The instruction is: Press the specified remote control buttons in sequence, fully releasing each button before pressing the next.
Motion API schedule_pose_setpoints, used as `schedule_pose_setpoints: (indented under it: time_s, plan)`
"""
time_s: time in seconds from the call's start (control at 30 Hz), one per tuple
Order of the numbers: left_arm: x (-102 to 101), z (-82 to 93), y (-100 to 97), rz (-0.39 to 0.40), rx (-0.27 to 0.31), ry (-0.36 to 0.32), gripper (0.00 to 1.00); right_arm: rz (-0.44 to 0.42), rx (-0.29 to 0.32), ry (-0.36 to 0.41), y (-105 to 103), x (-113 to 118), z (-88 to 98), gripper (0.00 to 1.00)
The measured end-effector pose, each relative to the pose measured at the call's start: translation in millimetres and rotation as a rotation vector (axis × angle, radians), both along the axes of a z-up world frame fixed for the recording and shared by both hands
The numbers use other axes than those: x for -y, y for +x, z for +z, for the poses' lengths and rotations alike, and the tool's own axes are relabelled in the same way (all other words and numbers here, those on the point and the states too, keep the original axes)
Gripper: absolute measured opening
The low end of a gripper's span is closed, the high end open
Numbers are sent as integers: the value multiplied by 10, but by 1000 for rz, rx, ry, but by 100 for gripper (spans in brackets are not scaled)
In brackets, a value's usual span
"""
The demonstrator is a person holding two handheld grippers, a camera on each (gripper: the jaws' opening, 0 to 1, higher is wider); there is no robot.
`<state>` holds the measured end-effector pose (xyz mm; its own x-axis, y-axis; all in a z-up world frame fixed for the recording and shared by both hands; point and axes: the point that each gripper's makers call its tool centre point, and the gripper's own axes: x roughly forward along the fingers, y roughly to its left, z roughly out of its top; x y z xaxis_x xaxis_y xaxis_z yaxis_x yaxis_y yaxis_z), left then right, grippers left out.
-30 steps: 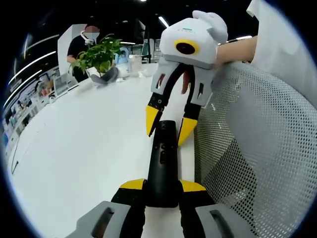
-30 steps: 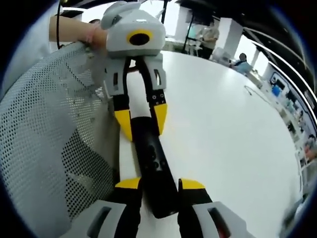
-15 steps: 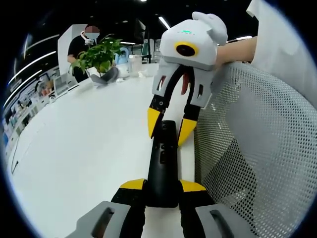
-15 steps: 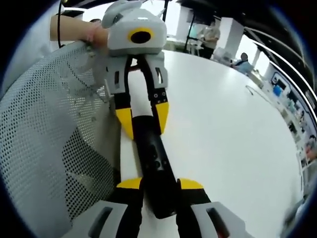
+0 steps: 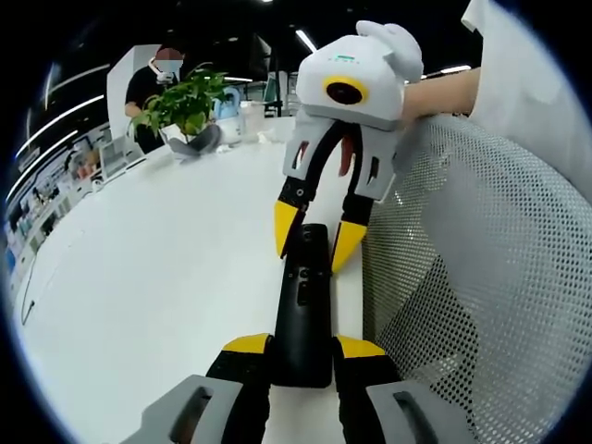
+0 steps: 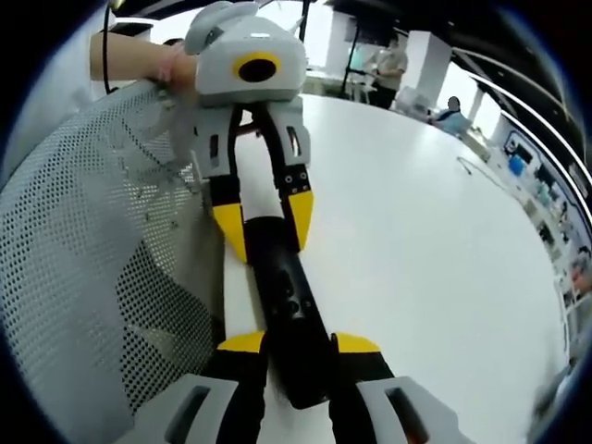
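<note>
White table (image 5: 139, 277), smooth, glossy, slippery-looking. Potted green plant (image 5: 185, 106) far back on it, leafy, well apart from the work.

Black remote control (image 5: 303, 305) lies flat on the table near its edge, just beside a white mesh chair back (image 5: 481, 277). Remote is a slim rigid plastic bar, matte, rounded ends, small buttons along the top face. Judged light and stiff, likely to skid on the table if pushed sideways, not fragile. Best held by the long side edges at one end, keeping the button face free.

Left gripper (image 5: 301, 350): yellow-tipped black jaws narrowed onto the near end of the remote control, one pad on each side, gripping it. Right gripper (image 5: 314, 242), seen opposite with a white housing, has its yellow tips straddling the far end; jaws narrow.

In the right gripper view, same layout mirrored: mesh chair back (image 6: 92, 277), then the remote control (image 6: 282, 305), right gripper (image 6: 298, 350) clamped on its near end, left gripper (image 6: 265, 224) on the far end, table (image 6: 435, 277) beyond. Each end of the remote is pinched.
</note>
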<state>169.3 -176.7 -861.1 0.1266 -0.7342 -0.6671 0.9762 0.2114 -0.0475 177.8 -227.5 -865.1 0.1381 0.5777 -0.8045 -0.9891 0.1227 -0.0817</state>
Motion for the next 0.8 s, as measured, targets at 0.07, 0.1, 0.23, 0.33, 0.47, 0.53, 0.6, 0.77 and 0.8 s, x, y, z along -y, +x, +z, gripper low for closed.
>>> schedule_pose_setpoints:
  time_s: [0.07,0.1,0.23,0.33,0.47,0.53,0.6,0.77,0.8]
  plan:
    - [3,11,-7,12,-28,-7,30,-4,-5,6,3,-4,1,23]
    - [4,19,0,23,-41,-8,31,-6,-7,8,4,-6,1,23]
    - [15,64,11,34,-46,-26,31,-9,-17,15,-4,-22,1,22]
    - [32,154,42,56,-41,-62,31,-12,-22,20,-3,-30,0,22]
    - [15,158,79,74,-33,-60,33,-12,-22,21,-3,-35,1,22]
    - [11,165,95,87,-42,-63,36,-11,-23,22,-2,-37,1,22]
    - [13,168,100,90,-42,-66,38,-12,-24,23,-1,-40,0,22]
    - [17,165,81,87,-58,-63,43,-13,-27,26,4,-45,-2,22]
    - [19,173,76,86,-61,-65,45,-13,-27,27,4,-45,-1,22]
